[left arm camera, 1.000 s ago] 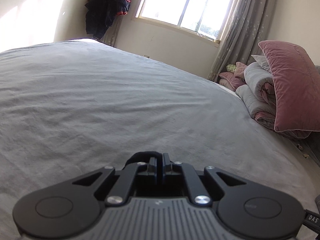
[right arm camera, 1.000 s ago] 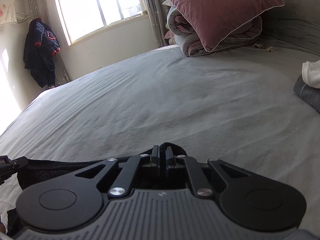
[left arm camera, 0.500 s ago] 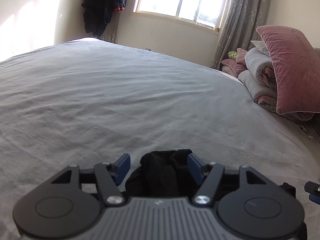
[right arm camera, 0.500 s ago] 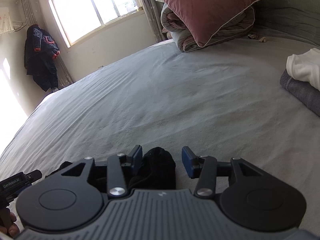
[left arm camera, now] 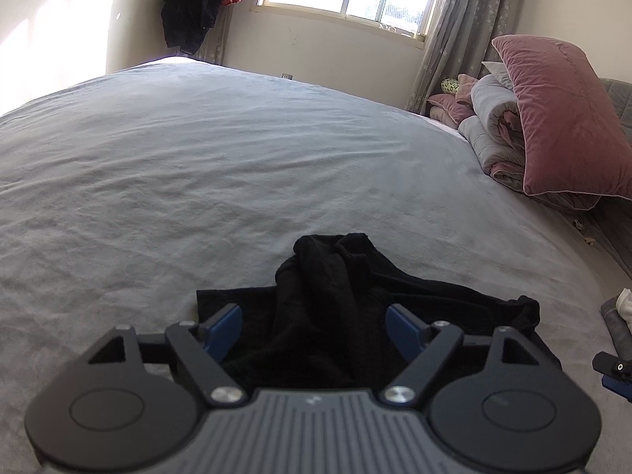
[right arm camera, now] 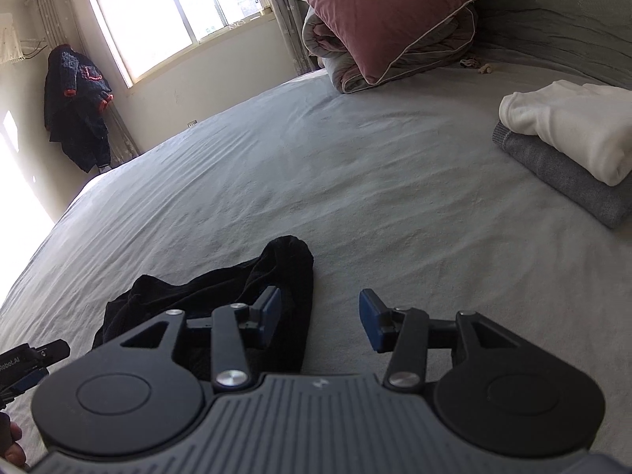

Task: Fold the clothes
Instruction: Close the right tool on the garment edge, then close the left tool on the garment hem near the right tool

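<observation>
A black garment (left arm camera: 335,300) lies bunched on the grey bed sheet (left arm camera: 197,181), right in front of both tools. My left gripper (left arm camera: 314,326) is open, its blue pads on either side of a raised fold without touching it. In the right wrist view the same black garment (right arm camera: 245,292) lies to the left, and my right gripper (right arm camera: 320,316) is open over bare sheet beside the cloth's right end. Its left pad (right arm camera: 270,310) sits over the cloth's edge.
A stack of folded clothes, white (right arm camera: 568,126) on grey (right arm camera: 568,181), lies at the right. A pink pillow (right arm camera: 379,12) on rolled quilts sits at the head of the bed. A dark jacket (right arm camera: 77,106) hangs by the window. The sheet (right arm camera: 316,166) stretches ahead.
Both grippers were shut on the black garment a second ago. They have opened, let it drop onto the sheet, and pulled back and upward.
</observation>
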The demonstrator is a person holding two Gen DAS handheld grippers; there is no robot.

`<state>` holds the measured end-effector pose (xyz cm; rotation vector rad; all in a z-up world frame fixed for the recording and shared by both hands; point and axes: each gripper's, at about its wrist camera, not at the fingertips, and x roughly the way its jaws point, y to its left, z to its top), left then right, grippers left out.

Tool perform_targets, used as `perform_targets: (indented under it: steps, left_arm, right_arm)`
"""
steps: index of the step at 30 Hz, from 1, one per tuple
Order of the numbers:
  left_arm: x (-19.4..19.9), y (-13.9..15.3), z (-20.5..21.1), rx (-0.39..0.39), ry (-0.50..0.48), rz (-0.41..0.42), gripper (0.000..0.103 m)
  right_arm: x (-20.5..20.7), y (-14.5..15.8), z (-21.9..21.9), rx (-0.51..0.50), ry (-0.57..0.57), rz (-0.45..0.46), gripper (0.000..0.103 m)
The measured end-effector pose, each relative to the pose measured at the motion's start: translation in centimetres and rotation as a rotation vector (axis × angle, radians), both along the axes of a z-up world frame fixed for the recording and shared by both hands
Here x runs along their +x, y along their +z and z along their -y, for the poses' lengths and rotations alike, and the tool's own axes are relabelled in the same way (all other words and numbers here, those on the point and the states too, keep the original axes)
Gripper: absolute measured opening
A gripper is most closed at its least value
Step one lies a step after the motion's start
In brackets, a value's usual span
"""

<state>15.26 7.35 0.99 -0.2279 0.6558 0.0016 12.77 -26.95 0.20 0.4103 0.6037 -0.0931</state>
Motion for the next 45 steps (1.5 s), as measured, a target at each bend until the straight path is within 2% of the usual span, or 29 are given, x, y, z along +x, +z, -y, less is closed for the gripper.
perform_targets:
  steps: [13,21,24,29,32,33,34,36,37,41,45]
  left_arm:
    - [-6.4,-2.6,-0.4,-0.103,-0.046,-0.127,0.082]
    - [-9.8,-5.0,-0.5,-0.185,-0.1,-0.114,0.082]
    - [-10.2,-5.1,-0.4,-0.183,-0.12,-0.102,0.08]
    - [-9.9,-5.1,-0.5,-0.294,-0.183,-0.132,0.066]
    - [-10.2,-5.1,-0.2,-0.339,-0.227,-0.157,0.06]
    - [-10.4,-5.1,0.0,-0.351,-0.248,-0.165,0.06]
    - [-10.6,-5.1,0.2,-0.363,-0.268,-0.173,0.06]
    - [-11.3,-5.0,0.8,-0.351,-0.323,-0.181,0.059]
    - [-11.7,-5.0,1.2,-0.331,-0.353,-0.182,0.058]
    - [-13.5,-5.2,2.8,-0.23,-0.457,-0.182,0.058]
    - [-14.8,-5.4,3.5,-0.155,-0.521,-0.163,0.058]
  right_arm:
    - [-5.6,-1.8,0.1,0.051,0.03,-0.087,0.05]
    - [-8.6,-3.2,-0.2,0.052,0.118,-0.115,0.05]
    - [-9.6,-4.0,-0.3,0.027,0.18,-0.109,0.05]
    - [-9.9,-4.0,-0.9,0.086,0.237,-0.141,0.051]
    - [-10.0,-3.8,-1.2,0.081,0.268,-0.157,0.05]
    - [-10.1,-3.8,-1.3,0.055,0.272,-0.163,0.042]
    - [-10.4,-3.8,-1.3,0.03,0.275,-0.168,0.027]
    - [-10.9,-3.9,-0.9,0.0,0.276,-0.172,0.011]
    - [-11.2,-3.8,-0.5,-0.004,0.273,-0.169,0.007]
    - [-12.6,-3.7,1.1,-0.024,0.26,-0.157,0.003]
    - [-14.0,-3.6,2.7,-0.043,0.247,-0.146,0.002]
